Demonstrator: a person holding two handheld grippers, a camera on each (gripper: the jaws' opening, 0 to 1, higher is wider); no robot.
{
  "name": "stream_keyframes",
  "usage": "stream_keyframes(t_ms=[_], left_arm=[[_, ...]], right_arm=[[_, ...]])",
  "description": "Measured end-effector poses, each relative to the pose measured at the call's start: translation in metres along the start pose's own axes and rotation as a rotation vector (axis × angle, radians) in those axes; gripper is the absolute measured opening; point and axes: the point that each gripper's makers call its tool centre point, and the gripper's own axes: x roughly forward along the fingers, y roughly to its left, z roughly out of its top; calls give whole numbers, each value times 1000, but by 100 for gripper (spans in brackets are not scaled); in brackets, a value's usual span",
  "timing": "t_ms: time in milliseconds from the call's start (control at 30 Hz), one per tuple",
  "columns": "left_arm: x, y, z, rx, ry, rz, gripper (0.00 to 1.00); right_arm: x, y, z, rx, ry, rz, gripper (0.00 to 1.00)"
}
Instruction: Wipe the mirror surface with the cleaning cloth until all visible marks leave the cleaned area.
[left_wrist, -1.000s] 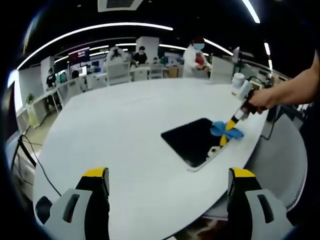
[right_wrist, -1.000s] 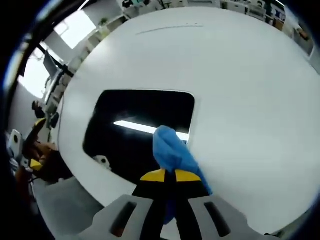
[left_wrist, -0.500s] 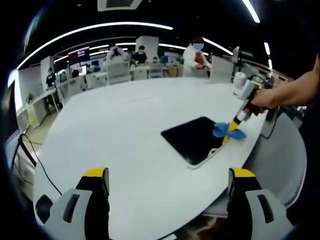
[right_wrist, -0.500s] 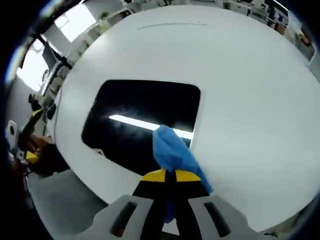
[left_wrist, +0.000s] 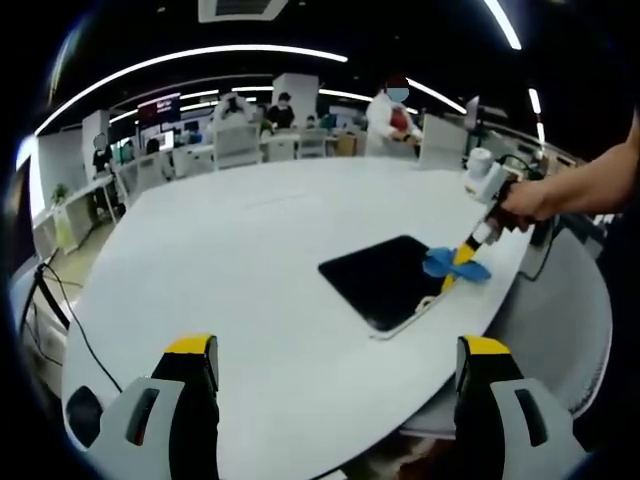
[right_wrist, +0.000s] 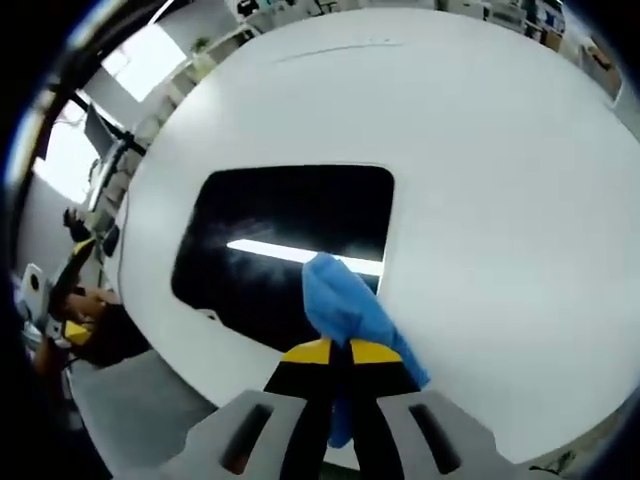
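in the right gripper view the cloth is clamped by the closed right gripper at lower centre, pressed on the mirror. the left gripper is held wide apart, empty, above the table.

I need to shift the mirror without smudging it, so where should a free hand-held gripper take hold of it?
Take the mirror by its thin pale rim, not the glass. It lies flat on the table, so slide in low, level with the tabletop. Its near corner, by the table edge and away from the cloth in the right hand-held gripper, looks easiest for the open left hand-held gripper.
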Motion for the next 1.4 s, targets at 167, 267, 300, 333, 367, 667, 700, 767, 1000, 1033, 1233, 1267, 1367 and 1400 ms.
stream_keyframes(t_ms=[167,267,300,333,367,667,700,767,1000,1033,1233,1267,1367,1400], left_arm=[[1,4,0,4,2,1,99],[0,4,1,-1,-5,8,99],[-1,4,0,0,-2,6,99],[-1,4,-1,3,0,4,99],[-1,3,-1,7,3,2,99],[-4,4,-6,29,22,2,99],[-4,4,-6,29,21,1,99],[-5,4,-6,30,19,0,99],[-10,10,-3,5,8,4,99],[-10,10,4,-58,-34,7,99],[-12,18,3,-30,-24,23,99],[-12,18,3,-29,-23,22,99],[-13,19,2,-23,-19,22,99],[-13,19,2,-21,-19,22,99]], right_arm=[[1,0,0,9,-1,-11,0],[1,4,2,4,1,-10,0],[3,8,2,8,3,1,0],[4,9,2,5,4,-2,0],[5,8,3,-14,8,-20,0],[10,27,5,13,1,4,0],[10,28,6,17,0,6,0],[12,29,7,24,0,4,0],[14,44,10,40,-5,18,0],[14,46,10,35,-4,21,0],[19,63,13,9,3,28,0],[19,65,14,3,1,28,0],[22,74,16,-2,-5,35,0],[24,77,17,0,-6,47,0]])
